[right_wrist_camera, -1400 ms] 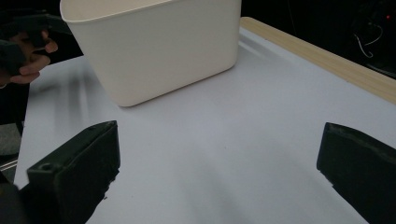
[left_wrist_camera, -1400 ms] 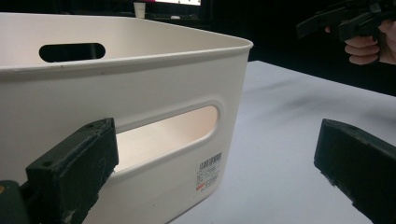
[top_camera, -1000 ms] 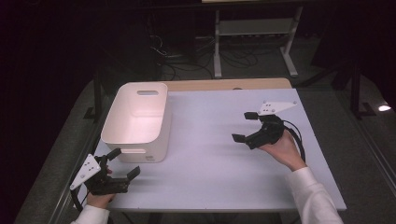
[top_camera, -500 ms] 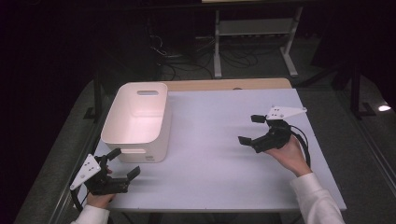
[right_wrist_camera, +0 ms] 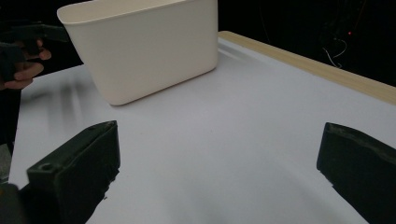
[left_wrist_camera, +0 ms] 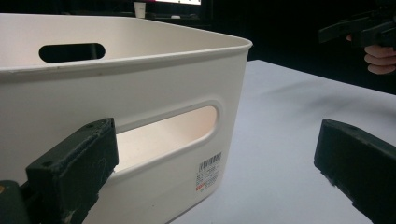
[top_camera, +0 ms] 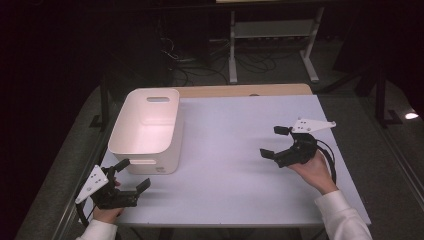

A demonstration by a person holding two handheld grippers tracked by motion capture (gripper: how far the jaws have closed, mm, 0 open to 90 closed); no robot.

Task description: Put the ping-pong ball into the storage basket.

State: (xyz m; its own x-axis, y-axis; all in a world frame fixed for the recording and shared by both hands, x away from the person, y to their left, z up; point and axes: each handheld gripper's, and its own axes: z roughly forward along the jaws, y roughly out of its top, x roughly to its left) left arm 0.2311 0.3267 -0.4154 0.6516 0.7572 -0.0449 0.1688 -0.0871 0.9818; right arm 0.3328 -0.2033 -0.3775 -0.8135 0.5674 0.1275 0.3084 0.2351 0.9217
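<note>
White bin (top_camera: 145, 127), left hand-held gripper (top_camera: 132, 175) low beside it, jaws spread

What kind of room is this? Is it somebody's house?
Probably not a house. It looks like a lab or workshop for recording: a plain white table in a dark room, loose cables on the floor behind it, a metal stand, and a person holding two grippers.

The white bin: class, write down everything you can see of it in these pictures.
The white bin is a smooth, plastic-looking rectangular tub with rounded corners, a rolled rim and walls tapering downward. Each short end has a slot handle; a barcode sticker sits beside the near one. It stands upright and looks empty, on the table's left side. The left gripper, open, is close to its near end.
</note>
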